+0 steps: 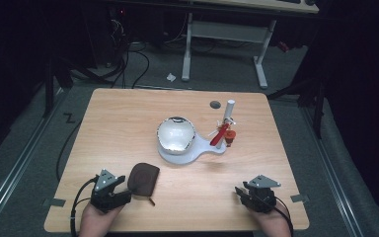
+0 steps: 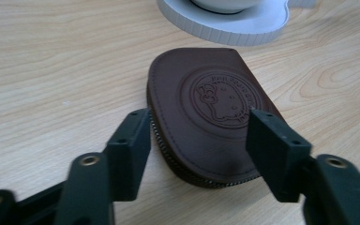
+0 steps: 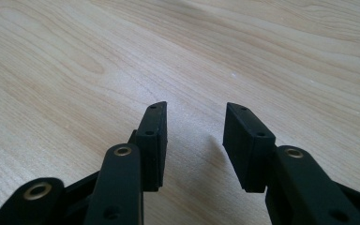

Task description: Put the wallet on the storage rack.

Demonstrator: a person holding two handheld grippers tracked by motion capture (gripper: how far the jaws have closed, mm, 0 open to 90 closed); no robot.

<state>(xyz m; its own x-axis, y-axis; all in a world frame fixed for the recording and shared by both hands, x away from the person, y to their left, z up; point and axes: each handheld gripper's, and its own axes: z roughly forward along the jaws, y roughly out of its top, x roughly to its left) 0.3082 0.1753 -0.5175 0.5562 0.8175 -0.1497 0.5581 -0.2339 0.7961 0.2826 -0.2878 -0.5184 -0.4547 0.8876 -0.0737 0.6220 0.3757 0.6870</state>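
I am holding my left hand-held gripper point(image 2: 199, 140) low over the wooden tabletop point(image 2: 61, 65), its two black jaws standing apart on either side of a brown leather pouch point(image 2: 206, 117). The pouch is lying flat, its zipper running along the curved near edge and a round embossed stamp showing on its top. My jaws are flanking the pouch's near end; neither pad is pressing on it. Beyond the pouch, apart from it, a white ribbed base point(image 2: 243, 30) is sitting at the top edge, carrying something white.

left tool point(image 2: 199, 136) jaws apart, right tool point(image 3: 194, 140) jaws apart, both low
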